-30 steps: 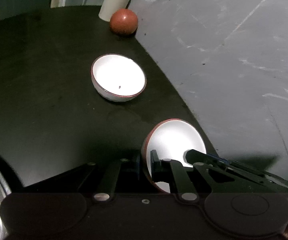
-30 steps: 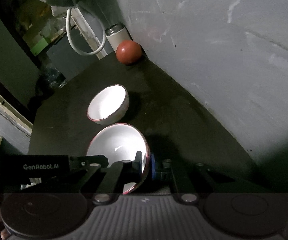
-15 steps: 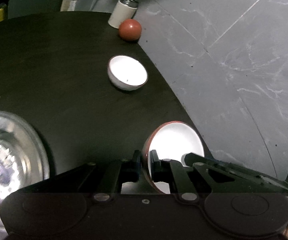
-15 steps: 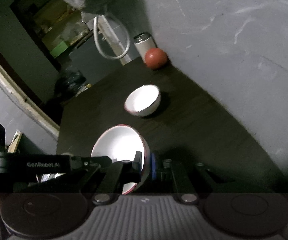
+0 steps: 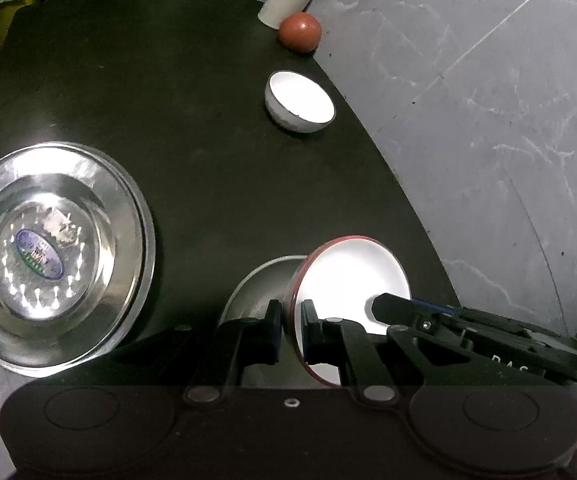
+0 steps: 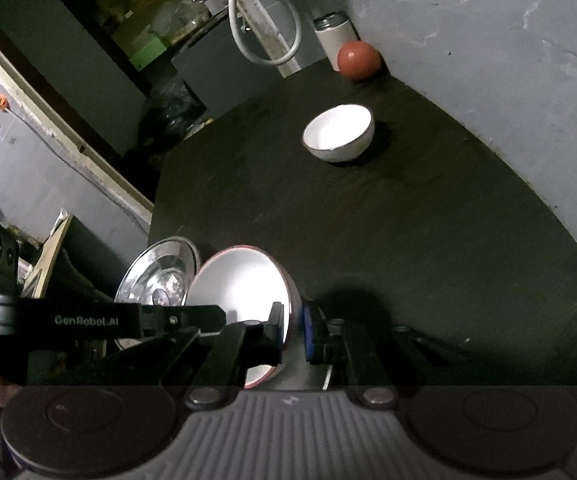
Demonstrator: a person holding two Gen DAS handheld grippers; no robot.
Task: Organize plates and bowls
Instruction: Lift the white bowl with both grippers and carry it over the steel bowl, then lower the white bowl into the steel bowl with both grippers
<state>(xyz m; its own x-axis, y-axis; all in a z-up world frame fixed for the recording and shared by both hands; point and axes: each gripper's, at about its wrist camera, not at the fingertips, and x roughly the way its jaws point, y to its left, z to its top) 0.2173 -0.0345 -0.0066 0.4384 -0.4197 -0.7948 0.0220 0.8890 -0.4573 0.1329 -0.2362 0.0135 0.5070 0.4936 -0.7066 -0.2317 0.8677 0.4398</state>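
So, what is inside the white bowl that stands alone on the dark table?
Nothing can be seen inside the white bowl with the thin dark rim: its white interior looks bare from both wrist views. The dark round table under it is covered by the bowl.

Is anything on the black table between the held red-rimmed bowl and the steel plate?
Nothing visible: bare black table lies between the red-rimmed white bowl, clamped by both tongs, and the shiny steel plate.

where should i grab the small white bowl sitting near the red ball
Take the small white bowl by its thin rim, from above, one finger inside and one outside. It sits upright and open on the black table, with bare table around it; its rounded wall would probably slip.
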